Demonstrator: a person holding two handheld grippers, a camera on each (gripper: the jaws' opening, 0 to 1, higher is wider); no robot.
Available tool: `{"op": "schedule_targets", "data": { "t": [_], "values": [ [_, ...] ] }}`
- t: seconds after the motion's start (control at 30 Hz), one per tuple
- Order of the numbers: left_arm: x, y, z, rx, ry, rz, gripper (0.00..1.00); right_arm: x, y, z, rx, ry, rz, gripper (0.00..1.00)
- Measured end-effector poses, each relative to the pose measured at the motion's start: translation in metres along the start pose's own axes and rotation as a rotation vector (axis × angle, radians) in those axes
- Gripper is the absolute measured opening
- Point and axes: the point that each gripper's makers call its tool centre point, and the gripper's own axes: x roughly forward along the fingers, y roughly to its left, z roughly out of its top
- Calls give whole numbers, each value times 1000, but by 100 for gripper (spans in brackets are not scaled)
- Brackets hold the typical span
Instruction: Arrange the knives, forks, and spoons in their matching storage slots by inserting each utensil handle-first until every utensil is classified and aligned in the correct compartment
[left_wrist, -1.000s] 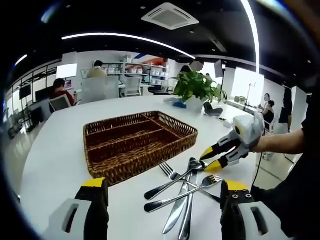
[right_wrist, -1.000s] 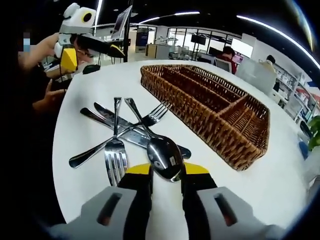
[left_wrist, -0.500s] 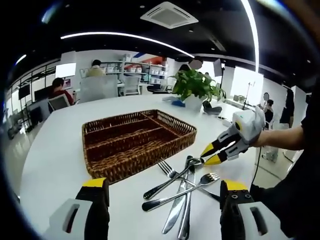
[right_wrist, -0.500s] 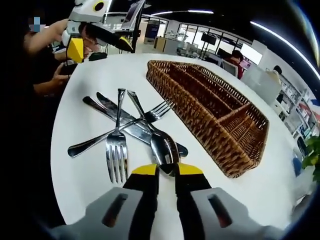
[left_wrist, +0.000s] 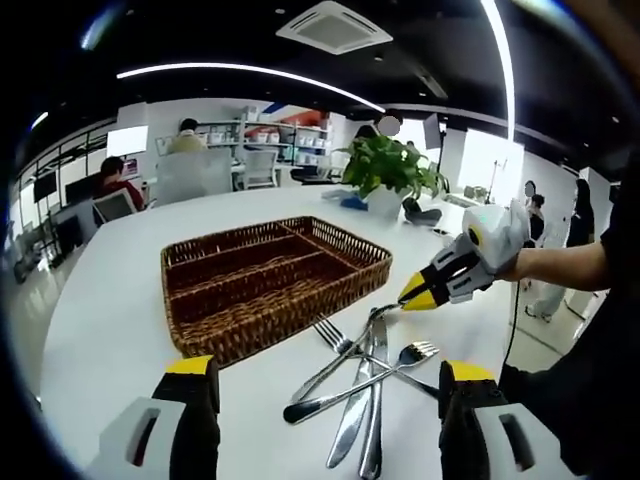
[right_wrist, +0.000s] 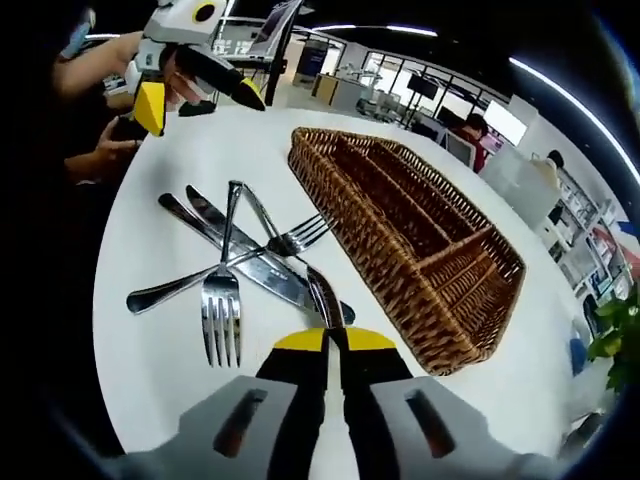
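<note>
- Where the white table carries the stock, one brown wicker tray stands with three long compartments and one short cross compartment at its end; nothing can be seen lying in them.
- Cutlery heap, just beside the tray: two forks, two knives and one spoon, crossed over one another.
- Fork with tines toward the right gripper view's camera; second fork lying across it, tines toward the tray.
- Two knives side by side in the left gripper view.
- Spoon: bowl end pinched in the right gripper, jaws closed on it, handle running back into the heap.
- Left gripper: jaws wide apart, empty, above the table short of the heap.
- One potted plant at the table's far side.
</note>
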Motion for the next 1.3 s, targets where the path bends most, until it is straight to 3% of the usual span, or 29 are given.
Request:
{"op": "schedule_targets", "data": {
  "t": [0.2, 0.53, 0.77, 0.83, 1.07, 1.3],
  "values": [
    [-1, 3, 1, 2, -3, 2, 94, 2, -9, 8, -107, -10, -7, 0],
    [-4, 8, 2, -5, -8, 17, 94, 4, -13, 11, -209, -30, 1, 0],
    [-5, 9, 3, -5, -8, 21, 94, -5, -16, 20, -151, -79, 7, 0],
    [-4, 9, 3, -4, -9, 21, 94, -6, -15, 21, -84, -95, 19, 0],
    [-4, 7, 5, 0, -11, 19, 94, -13, -21, 23, 30, -140, 28, 0],
    [0, 7, 3, 18, -5, 15, 89, -11, -18, 18, 35, -148, 28, 0]
  ]
}}
